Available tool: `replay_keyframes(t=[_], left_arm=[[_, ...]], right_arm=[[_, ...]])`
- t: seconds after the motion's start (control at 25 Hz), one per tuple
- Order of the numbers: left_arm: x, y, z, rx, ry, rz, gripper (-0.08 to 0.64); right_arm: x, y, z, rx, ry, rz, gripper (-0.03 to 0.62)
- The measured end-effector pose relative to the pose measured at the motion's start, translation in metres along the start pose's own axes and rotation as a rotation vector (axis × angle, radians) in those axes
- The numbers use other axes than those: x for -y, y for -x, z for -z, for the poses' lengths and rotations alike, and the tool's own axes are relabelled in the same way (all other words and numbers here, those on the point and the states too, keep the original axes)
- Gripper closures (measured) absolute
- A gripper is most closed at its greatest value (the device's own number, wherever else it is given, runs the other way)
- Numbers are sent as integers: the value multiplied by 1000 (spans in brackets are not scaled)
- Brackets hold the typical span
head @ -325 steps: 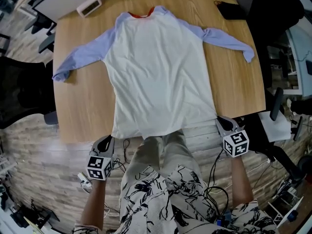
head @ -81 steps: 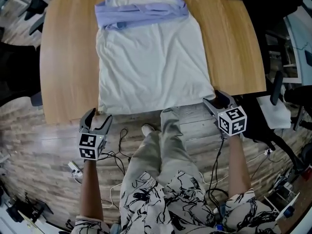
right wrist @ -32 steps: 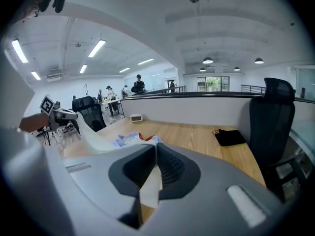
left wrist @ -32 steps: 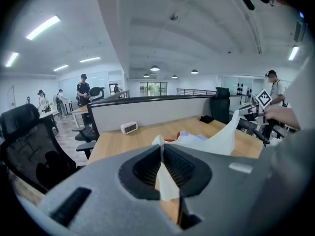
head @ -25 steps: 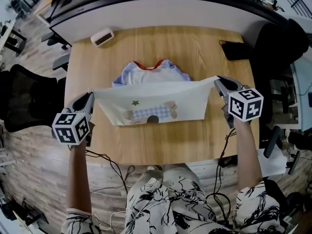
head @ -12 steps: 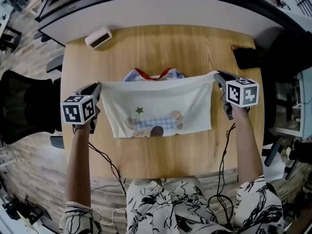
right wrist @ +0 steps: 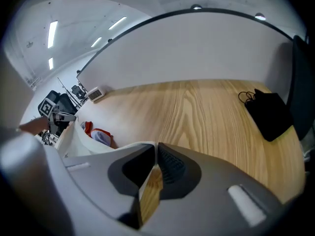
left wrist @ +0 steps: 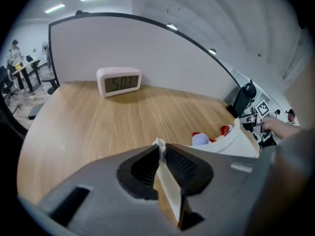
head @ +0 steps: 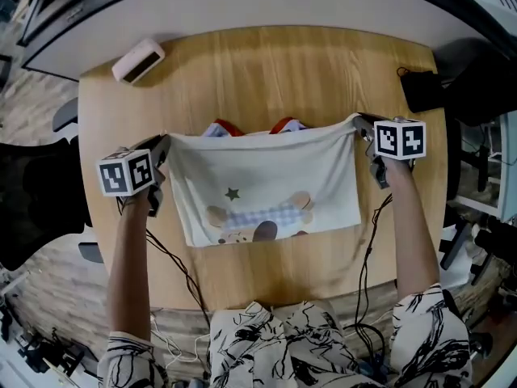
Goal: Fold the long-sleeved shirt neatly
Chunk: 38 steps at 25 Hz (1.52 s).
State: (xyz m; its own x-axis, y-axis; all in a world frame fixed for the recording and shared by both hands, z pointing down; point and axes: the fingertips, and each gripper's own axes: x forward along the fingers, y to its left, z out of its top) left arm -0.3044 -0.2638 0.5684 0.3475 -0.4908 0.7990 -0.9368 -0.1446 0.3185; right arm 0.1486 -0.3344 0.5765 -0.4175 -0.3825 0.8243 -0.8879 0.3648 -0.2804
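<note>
The white long-sleeved shirt (head: 266, 192) is folded over, its hem stretched taut between both grippers across the middle of the wooden table (head: 266, 63). Its underside print, a star and a checked patch, faces up. The red collar (head: 218, 128) and lilac sleeves peek out just behind the held edge. My left gripper (head: 164, 144) pinches the left hem corner; in the left gripper view the white cloth (left wrist: 169, 186) sits between its jaws (left wrist: 161, 149), which have just eased slightly apart. My right gripper (head: 361, 124) is shut on the right corner, the cloth edge at its tips (right wrist: 154, 151).
A white digital clock (head: 138, 60) stands at the table's far left, also in the left gripper view (left wrist: 118, 81). A black pouch (head: 422, 90) lies at the far right edge. A curved partition runs behind the table. Cables hang near the front edge.
Both grippers have come down and moved away from me with the hem, carrying it over the collar. The folded shirt now hangs lower, close to the tabletop.
</note>
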Motion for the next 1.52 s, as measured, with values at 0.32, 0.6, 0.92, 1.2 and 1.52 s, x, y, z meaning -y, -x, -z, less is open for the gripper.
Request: replay_keyframes(t=[0.32,0.6,0.92,1.2,1.52], left_arm=[[-6,19,-35,168,-216,63,428],[62,18,-11,46,-974,182,350],[44,8,-12,43,-910,163,348],[41,4,-11,42,-887,171,350],[46,3,-13,62,-850,193,353]], right_arm=[[0,-2,-14,31,211,-117,399],[-29,25,-43,136,694,-142,347],[13,18,-19,-24,362,-287,322],[-1,34,-24,23,120,-587,347],[-32,67,-47,88,18,-840,350]])
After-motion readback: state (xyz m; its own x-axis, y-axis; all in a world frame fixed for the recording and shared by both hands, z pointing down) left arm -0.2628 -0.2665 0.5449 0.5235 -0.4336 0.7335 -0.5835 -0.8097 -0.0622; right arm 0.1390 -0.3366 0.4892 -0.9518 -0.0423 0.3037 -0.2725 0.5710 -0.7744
